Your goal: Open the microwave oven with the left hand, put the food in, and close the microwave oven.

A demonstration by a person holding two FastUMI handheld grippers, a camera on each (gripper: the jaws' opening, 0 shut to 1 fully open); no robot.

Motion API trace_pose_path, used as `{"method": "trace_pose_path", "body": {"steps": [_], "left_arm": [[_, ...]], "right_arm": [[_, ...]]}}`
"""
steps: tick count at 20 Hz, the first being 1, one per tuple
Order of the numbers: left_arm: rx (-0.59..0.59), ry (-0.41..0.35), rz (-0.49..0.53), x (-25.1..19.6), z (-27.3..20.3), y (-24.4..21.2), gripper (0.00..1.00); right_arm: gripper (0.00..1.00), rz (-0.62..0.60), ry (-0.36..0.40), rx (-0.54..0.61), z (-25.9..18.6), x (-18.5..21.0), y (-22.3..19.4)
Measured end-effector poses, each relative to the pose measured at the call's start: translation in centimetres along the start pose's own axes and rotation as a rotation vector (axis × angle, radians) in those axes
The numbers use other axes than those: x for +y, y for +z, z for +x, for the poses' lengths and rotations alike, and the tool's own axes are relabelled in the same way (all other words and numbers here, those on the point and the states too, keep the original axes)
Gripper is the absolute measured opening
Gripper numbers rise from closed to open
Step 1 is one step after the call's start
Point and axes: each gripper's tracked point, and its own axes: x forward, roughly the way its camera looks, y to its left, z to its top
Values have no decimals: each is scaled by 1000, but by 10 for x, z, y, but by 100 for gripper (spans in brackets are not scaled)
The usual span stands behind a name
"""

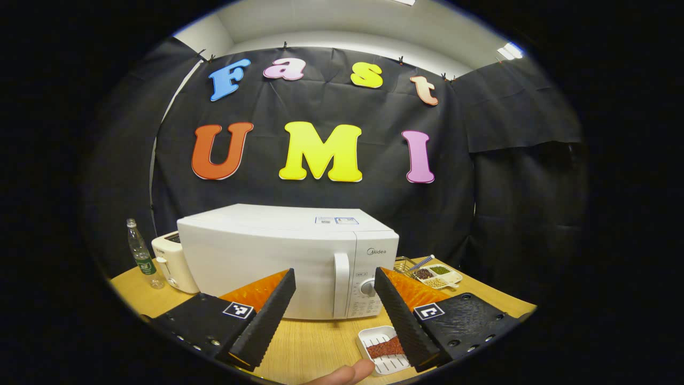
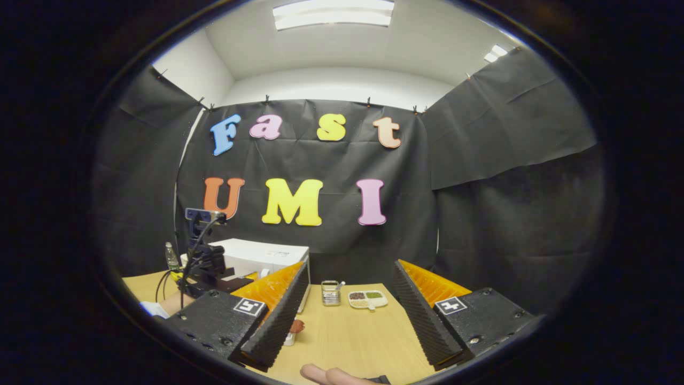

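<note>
Left gripper view: microwave (image 1: pixel 288 262) seen shut ahead of parted, empty left gripper (image 1: pixel 334 307) jaws | food tray (image 1: pixel 383 348) on counter (image 1: pixel 315 347) beside right jaw | right gripper (image 2: pixel 347 315) jaws apart, empty | all steps judged pending

microwave oven (image 1: pixel 288 262): 1 | toaster (image 1: pixel 172 262): 1 | bottle (image 1: pixel 141 254): 1 | food tray (image 1: pixel 383 348): 1 | sectioned dish (image 1: pixel 439 275): 1 | wire basket (image 1: pixel 406 264): 1

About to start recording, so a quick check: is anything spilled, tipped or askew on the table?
Nothing stands out. The microwave sits square with its door shut, the food tray lies flat in front, the bottle stands upright, and both grippers hang open.
</note>
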Motion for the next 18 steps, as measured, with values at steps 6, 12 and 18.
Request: {"method": "trace_pose_path", "body": {"steps": [6,12,18], "left_arm": [[17,36,35,3,58,-27,90],[16,12,49,-3,87,-34,67],[96,-1,66,-1,86,-50,14]], "right_arm": [[100,-5,-1,20,14,-20,-20],[100,14,-7,62,25,-35,-44],[100,23,-7,81,28,-37,-52]]}}
